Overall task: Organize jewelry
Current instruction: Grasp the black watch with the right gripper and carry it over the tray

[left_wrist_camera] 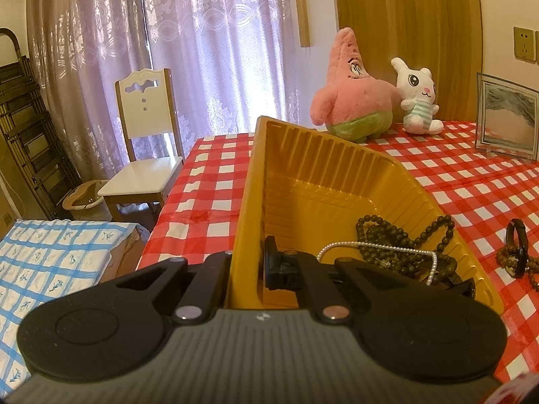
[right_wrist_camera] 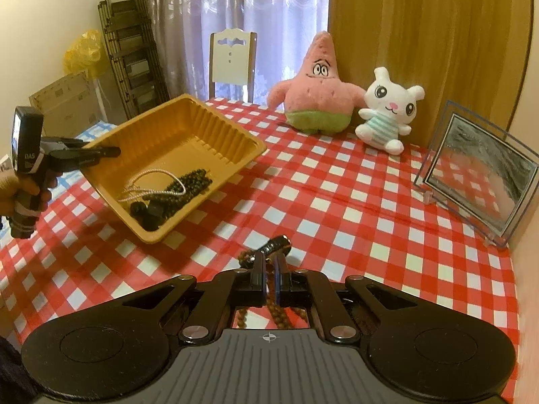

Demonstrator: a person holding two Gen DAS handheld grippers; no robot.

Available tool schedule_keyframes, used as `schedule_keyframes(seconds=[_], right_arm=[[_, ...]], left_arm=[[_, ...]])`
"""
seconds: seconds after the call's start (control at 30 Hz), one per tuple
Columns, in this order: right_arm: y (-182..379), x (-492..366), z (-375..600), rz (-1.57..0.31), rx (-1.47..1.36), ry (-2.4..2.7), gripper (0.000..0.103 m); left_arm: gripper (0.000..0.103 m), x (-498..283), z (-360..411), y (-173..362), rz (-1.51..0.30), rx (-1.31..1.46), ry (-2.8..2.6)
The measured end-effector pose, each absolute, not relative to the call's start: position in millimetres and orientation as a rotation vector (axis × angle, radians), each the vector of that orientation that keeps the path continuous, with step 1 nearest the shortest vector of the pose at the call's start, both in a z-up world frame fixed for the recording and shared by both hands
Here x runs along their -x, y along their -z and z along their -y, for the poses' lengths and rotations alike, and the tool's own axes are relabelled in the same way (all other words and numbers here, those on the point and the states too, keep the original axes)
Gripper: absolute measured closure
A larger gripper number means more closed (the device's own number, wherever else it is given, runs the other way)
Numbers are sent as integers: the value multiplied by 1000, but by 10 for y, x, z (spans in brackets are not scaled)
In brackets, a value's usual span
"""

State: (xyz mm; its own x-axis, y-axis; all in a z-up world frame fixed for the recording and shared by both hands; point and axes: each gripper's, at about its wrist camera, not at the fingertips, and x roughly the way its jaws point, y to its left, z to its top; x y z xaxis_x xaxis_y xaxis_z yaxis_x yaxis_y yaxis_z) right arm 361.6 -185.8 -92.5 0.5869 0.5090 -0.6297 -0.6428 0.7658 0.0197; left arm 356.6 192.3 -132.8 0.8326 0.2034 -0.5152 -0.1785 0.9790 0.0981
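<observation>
1. Gripping the near-left wall of the yellow tray, the left gripper has one finger outside the wall and one inside, and holds the tray tilted, its left side raised off the table.
2. Inside the tray, a dark bead strand, a white pearl chain and a black clip have gathered at its lower, near-right corner, just beside the inner finger of the left gripper in the left wrist view.
3. The right gripper sits low over the near middle of the table, its jaws narrowed to a thin gap around a brown bead strand that runs between the fingers.
4. A black ring-shaped piece lies on the cloth just past the right gripper's fingertips, touching the same brown beads.
5. A red-and-white checked tablecloth covers the table.
6. At the far edge stand a pink star plush and a white rabbit plush, side by side; a glass-framed picture leans near the right edge.
7. Beyond the table are a white chair, sheer curtains and a folded dark rack.
</observation>
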Motion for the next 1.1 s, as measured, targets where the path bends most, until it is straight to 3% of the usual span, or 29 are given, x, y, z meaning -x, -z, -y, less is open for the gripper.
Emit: schedule_keyframes(seconds=[0.6,1.1], right_arm=[[603,-3871,729,-555,99,-921,99],[1125,-4043,-285,-689,107,-965,99]], left_arm=[[100,-3579,-1901,1289,-545,-44,-197],[100,-3577,-1907,1273,-541,-40,-184]])
